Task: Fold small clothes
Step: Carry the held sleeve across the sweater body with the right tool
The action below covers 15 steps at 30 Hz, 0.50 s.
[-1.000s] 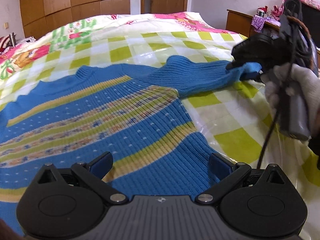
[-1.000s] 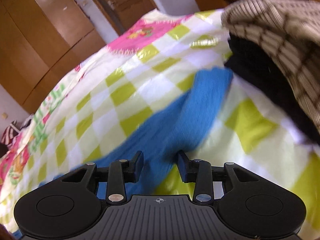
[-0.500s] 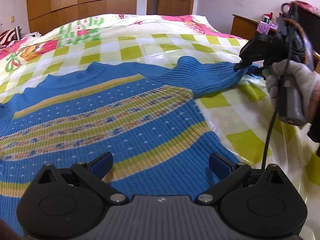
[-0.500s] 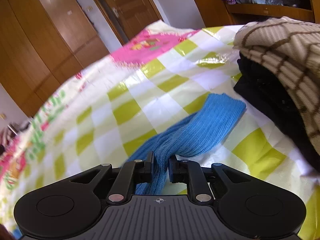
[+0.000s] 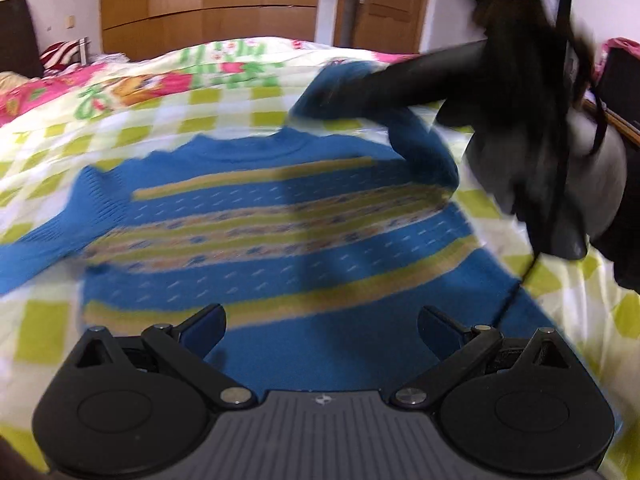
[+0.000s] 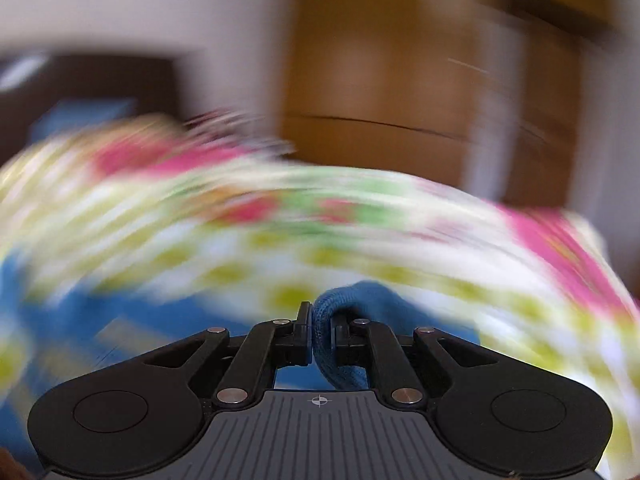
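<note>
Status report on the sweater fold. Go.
Right hand-held gripper just closed on the sleeve, lifted over the blue sweater. Left hand-held gripper open, empty. Nothing in the way.

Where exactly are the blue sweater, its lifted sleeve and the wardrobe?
blue sweater [image 5: 280, 268]: left wrist view, striped front.
lifted sleeve [image 6: 322, 334]: right wrist view, fold between the jaws.
wardrobe [image 5: 208, 4]: left wrist view, door panel.

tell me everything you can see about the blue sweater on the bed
The blue sweater is a ribbed knit with yellow-green stripes and a patterned multicolour band across the chest. Its body lies flat, front up, on the checked bedspread. One sleeve is lifted and arcs over the body, its cuff pinched in the right gripper, whose jaws have just been closing on it. The other sleeve trails off to the left. The open left gripper hovers over the hem.
</note>
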Tool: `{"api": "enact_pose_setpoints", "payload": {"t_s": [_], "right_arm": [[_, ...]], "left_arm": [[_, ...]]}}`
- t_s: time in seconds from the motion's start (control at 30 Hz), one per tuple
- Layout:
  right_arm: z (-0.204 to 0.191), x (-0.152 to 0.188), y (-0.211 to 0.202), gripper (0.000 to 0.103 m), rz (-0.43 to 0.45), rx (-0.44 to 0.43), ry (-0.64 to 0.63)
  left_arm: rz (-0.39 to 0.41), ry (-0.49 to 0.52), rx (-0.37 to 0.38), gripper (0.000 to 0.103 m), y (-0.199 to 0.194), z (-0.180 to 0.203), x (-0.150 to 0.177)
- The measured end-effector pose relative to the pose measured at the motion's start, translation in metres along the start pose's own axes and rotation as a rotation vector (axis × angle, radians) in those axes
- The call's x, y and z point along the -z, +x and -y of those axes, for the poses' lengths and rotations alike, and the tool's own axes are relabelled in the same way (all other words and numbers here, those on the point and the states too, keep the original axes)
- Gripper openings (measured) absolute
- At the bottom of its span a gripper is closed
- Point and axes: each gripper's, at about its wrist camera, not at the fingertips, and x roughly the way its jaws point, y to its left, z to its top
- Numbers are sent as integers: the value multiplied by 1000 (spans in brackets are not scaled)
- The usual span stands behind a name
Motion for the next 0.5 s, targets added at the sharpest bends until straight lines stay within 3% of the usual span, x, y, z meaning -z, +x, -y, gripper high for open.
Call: {"api": "enact_pose_setpoints", "payload": {"t_s": [0.07, 0.17, 0.4, 0.5], "right_arm": [[-47, 11, 12, 8, -55, -83, -174], [-83, 35, 26, 10, -164, -147, -227], [-95, 38, 26, 18, -200, -122, -259], [-97, 36, 21, 30, -169, -160, -277]], "left_arm": [[-3, -19, -7, 103, -6, -10, 7], [-14, -51, 4, 103, -8, -21, 13], [11, -75, 36, 103, -9, -28, 12], [17, -82, 28, 103, -12, -31, 14]]}}
